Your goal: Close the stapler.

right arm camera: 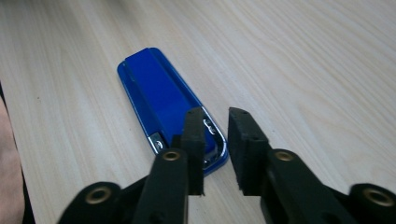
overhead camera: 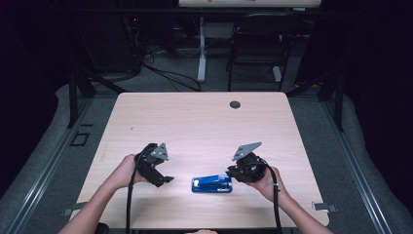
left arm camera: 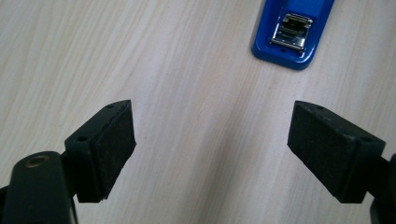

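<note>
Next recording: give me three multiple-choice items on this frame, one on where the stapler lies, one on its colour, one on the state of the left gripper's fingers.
1. Where does the stapler lie on the table?
A. at the far edge by the round hole
B. near the person's edge, between the two grippers
C. at the far left corner

2. What colour is the stapler?
A. red
B. black
C. blue

3. How do the left gripper fingers stand?
A. wide apart with bare table between them
B. clamped on the stapler
C. pressed together

Key: 1 B, the high view shows it between the left gripper and the right gripper; 2 C, its body is blue in every view; 3 A, the left gripper view shows only wood between them.
</note>
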`<state>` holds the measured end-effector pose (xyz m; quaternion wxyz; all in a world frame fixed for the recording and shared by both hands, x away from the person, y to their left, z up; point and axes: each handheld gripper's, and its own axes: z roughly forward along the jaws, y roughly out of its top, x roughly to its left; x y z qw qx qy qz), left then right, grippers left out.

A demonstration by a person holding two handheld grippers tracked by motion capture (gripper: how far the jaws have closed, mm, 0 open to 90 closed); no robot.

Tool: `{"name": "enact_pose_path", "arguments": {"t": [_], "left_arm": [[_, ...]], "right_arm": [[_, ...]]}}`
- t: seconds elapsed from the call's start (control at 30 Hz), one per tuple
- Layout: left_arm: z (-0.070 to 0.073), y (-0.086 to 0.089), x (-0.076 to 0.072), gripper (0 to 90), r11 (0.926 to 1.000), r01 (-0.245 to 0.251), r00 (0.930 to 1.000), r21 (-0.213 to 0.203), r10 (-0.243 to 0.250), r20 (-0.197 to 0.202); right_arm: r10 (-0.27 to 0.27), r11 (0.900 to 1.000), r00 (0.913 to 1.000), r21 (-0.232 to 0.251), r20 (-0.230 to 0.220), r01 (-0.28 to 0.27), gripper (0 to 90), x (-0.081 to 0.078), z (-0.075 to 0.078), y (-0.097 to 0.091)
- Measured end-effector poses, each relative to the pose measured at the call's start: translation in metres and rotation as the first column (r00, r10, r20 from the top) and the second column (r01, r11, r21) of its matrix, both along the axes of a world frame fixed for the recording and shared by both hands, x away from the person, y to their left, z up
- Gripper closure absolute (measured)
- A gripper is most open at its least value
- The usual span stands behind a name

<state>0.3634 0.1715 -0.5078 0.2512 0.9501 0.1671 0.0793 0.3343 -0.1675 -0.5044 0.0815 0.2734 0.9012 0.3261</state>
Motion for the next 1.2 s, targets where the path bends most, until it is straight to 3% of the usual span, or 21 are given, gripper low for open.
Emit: {"name": "enact_pose_path", "arguments": {"t": [0.23,0.4,0.67,0.8,1.0,1.03,1.2], "left_arm": [[-0.002,0.010,0.003,12.2,0.9987,-0.050,0.9986,-0.009,0.050,0.018],[-0.006,0.023,0.004,10.2,0.9938,-0.110,0.9936,-0.015,0.111,0.024],[-0.011,0.041,0.008,6.9,0.9770,-0.210,0.9771,-0.037,0.211,0.028],[-0.014,0.046,0.012,5.0,0.9700,-0.241,0.9700,-0.034,0.242,0.027],[-0.020,0.057,0.021,1.9,0.9444,-0.328,0.9441,-0.017,0.329,0.025],[-0.021,0.058,0.022,1.4,0.9428,-0.333,0.9426,-0.013,0.333,0.022],[-0.027,0.067,0.029,0.3,0.9105,-0.414,0.9104,-0.004,0.414,0.011]], "right_arm": [[-0.061,0.9979,0.9981,-0.022,-0.003,0.061,51.1,0.004,0.003,-0.013],[-0.086,0.9953,0.9961,-0.043,0.016,0.087,38.4,0.007,0.005,-0.022],[-0.169,0.9840,0.9846,-0.048,0.043,0.171,23.7,0.013,0.011,-0.044],[-0.223,0.9717,0.9741,-0.072,0.039,0.225,17.5,0.018,0.009,-0.060],[-0.309,0.9450,0.9502,-0.099,0.040,0.312,12.1,0.028,0.005,-0.085],[-0.326,0.9394,0.9447,-0.100,0.031,0.328,9.9,0.031,0.003,-0.090],[-0.382,0.9149,0.9239,-0.144,-0.010,0.377,0.8,0.041,-0.006,-0.104]]}}
